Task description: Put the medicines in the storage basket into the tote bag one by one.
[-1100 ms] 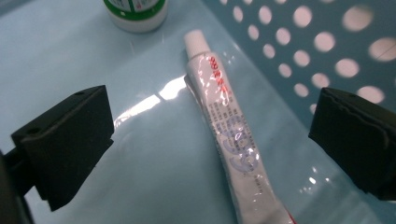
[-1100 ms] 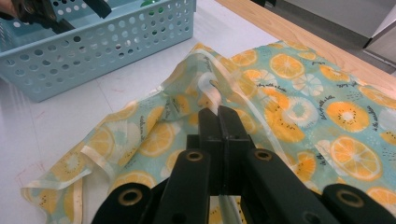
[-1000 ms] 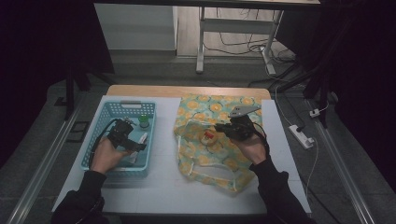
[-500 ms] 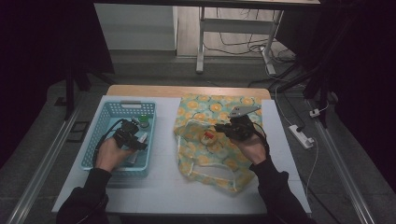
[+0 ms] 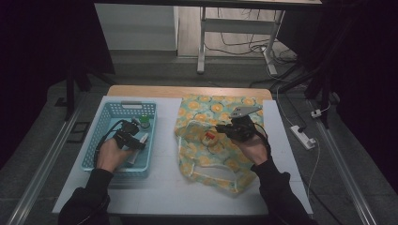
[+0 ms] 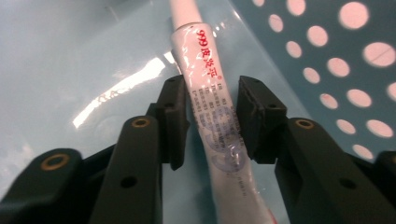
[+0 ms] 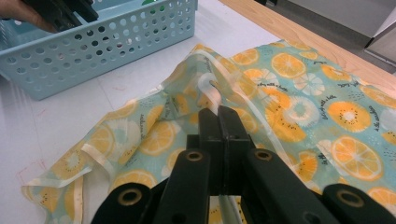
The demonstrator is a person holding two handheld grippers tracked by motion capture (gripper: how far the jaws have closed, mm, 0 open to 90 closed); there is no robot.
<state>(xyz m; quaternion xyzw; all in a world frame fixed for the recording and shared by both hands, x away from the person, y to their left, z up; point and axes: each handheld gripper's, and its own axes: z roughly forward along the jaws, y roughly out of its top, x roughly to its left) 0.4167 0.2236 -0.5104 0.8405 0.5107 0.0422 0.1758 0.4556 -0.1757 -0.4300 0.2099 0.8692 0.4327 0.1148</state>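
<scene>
My left gripper [image 6: 208, 116] is down inside the blue basket [image 5: 105, 115], nose to its floor, and a white tube [image 6: 212, 116] with red lettering runs straight up between my two jaws, its flat crimped end nearest me and its narrow neck pointing away. The jaws have just been closing in on it; the left pad [image 6: 175, 116] sits right at the tube's edge, while the right pad still shows a sliver of basket floor between itself and the tube, so I'm bracketing it, not squeezing it. The perforated basket wall rises off to the right of my jaws. From above, my left hand [image 5: 112, 154] rests in the near half of the basket, with a green-capped item [image 5: 143, 123] just beyond the gripper.

Over on the other side, my right gripper [image 7: 219, 126] has its jaws pressed tight together, pinching the pale hem of the orange-slice print cloth bag [image 7: 299, 102] and lifting that edge up in a little peak right at my tips. The bag spreads out below and to the right of those jaws across the white table [image 5: 164, 187]. Through the lifted mouth, in the high view, a small round yellow and red thing [image 5: 209, 137] sits just ahead of the right gripper. The basket stands well off to the upper left of my right jaws
</scene>
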